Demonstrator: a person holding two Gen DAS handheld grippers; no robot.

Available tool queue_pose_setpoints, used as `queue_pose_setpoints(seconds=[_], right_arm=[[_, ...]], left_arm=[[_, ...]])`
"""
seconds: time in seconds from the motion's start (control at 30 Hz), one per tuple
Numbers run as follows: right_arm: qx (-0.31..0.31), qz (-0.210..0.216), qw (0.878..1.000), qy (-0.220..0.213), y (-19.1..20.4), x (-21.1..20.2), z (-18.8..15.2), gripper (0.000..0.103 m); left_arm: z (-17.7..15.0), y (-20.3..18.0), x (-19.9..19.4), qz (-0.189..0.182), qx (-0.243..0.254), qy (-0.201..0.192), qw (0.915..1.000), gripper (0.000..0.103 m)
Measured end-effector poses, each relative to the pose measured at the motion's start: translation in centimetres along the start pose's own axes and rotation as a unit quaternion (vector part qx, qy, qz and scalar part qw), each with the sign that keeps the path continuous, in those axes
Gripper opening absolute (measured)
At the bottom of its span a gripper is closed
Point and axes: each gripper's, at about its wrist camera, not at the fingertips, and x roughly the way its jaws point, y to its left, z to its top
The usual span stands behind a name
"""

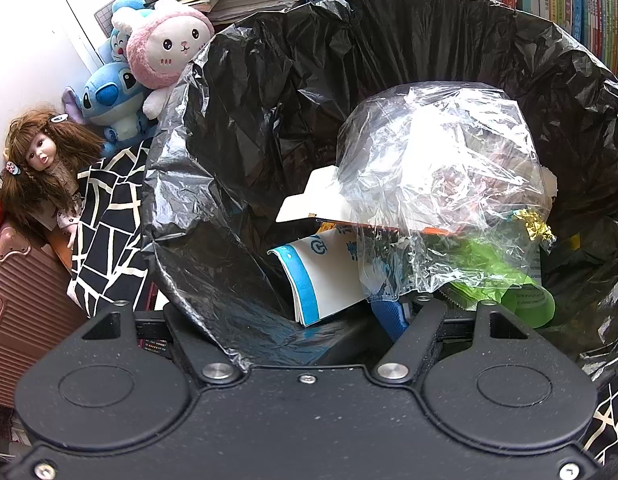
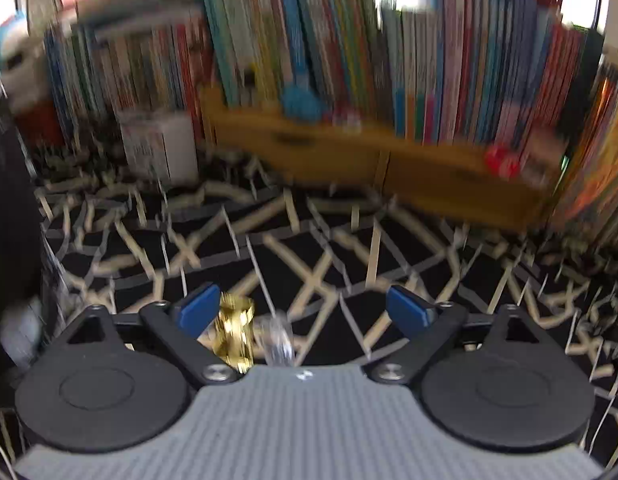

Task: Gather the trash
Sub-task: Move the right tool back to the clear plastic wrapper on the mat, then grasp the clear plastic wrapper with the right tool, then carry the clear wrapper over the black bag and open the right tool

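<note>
The left gripper [image 1: 321,320] sits at the 6 o'clock edge of the black bin liner [image 1: 269,80], and its jaws look clamped on the liner's rim, 1 finger hidden under the plastic and 1 blue pad [image 1: 389,316] just showing inside, so that hand seems to be holding the bag mouth wide. Inside, the trash is piled toward 3 o'clock: a clear plastic bag [image 1: 441,176] on top, a white and blue booklet [image 1: 321,276] below it, a green wrapper [image 1: 525,296] lower right, a scrap of gold foil [image 1: 539,228] at the bag's edge. Over on the right wrist view, everything is smeared with motion, and the right gripper [image 2: 309,312] has its 2 blue pads spread wide apart above the patterned cloth [image 2: 309,248]. A gold foil piece [image 2: 235,332] and a clear wrapper [image 2: 279,340] lie at 7 o'clock, close beside the left pad, not pinched. To do this pick well, I judge it should centre both pads around the foil, settle, then close squarely so the crinkly scrap cannot skate out.
</note>
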Motion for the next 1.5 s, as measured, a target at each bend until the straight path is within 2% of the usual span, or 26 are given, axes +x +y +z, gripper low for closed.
queue_pose_setpoints(seconds=[0.07,0.33,0.43,0.47,0.57,0.83,1.2,1.37,1.5], right_arm=[[0.006,0.002,1.0,0.027,0.1,1.6,-0.8,0.081],[0.011,0.005,0.997,0.079,1.2,6.1,-2.1,0.066],[0.02,0.006,0.995,0.101,1.3,7.5,-2.2,0.054],[0.02,0.006,0.994,0.106,1.4,7.8,-2.3,0.045],[0.018,0.01,0.993,0.113,1.7,8.0,-2.5,0.032],[0.012,0.031,0.996,0.086,2.0,5.5,-1.6,0.031],[0.013,0.096,0.995,-0.004,4.1,-3.4,2.2,0.031],[0.013,0.128,0.99,-0.052,5.2,-8.7,4.2,0.031],[0.018,0.178,0.98,-0.091,5.6,-13.0,5.6,0.031]], left_arm=[[0.1,0.0,0.0,0.0,0.001,0.001,1.0,0.071],[0.1,0.0,0.1,0.001,0.001,0.002,1.0,0.071],[0.1,0.0,0.1,0.001,0.001,0.002,1.0,0.071],[0.1,0.0,0.1,0.001,0.001,0.002,1.0,0.071],[0.1,0.0,0.1,0.002,0.0,0.002,1.0,0.071],[0.0,0.2,0.1,0.002,-0.001,0.002,1.0,0.071],[-0.2,0.2,0.1,0.002,0.001,0.0,1.0,0.071],[-0.3,0.2,0.0,0.002,-0.002,-0.002,1.0,0.071],[-0.4,0.2,-0.1,0.001,-0.004,-0.005,1.0,0.071]])
